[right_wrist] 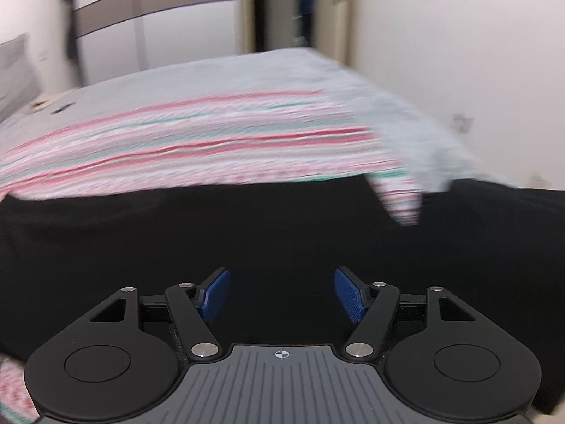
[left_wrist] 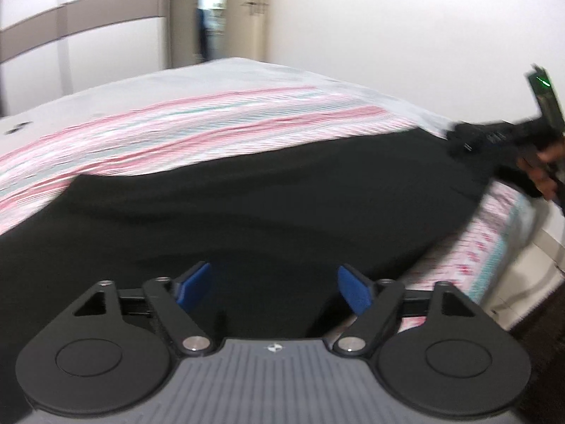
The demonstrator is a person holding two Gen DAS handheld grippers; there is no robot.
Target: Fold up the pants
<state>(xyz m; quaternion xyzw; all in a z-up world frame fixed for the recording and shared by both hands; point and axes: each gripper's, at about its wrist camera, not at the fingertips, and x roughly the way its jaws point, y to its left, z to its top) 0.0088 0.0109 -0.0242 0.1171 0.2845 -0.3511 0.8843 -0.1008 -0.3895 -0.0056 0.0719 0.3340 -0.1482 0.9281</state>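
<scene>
Black pants (left_wrist: 282,194) lie spread lengthwise along the near edge of the bed. My left gripper (left_wrist: 275,284) hovers over their near part, open, with its blue pads (left_wrist: 196,282) wide apart and nothing gripped. My right gripper (right_wrist: 281,291) is open too, over the pants (right_wrist: 282,233), with no cloth pinched between its blue pads (right_wrist: 349,295). A hand (left_wrist: 543,169) holds it at the right edge of the left wrist view, at the far end of the pants. A flap of the bedspread (right_wrist: 402,201) lies over the pants' far edge. Both views are blurred.
The bed carries a pink, teal and white striped bedspread (left_wrist: 176,130) with a pale sheet (left_wrist: 247,74) beyond it. A wardrobe (right_wrist: 159,14) and a doorway (left_wrist: 212,17) stand behind. A white wall (left_wrist: 406,35) runs along the right, with dark floor (left_wrist: 536,339) beside the bed.
</scene>
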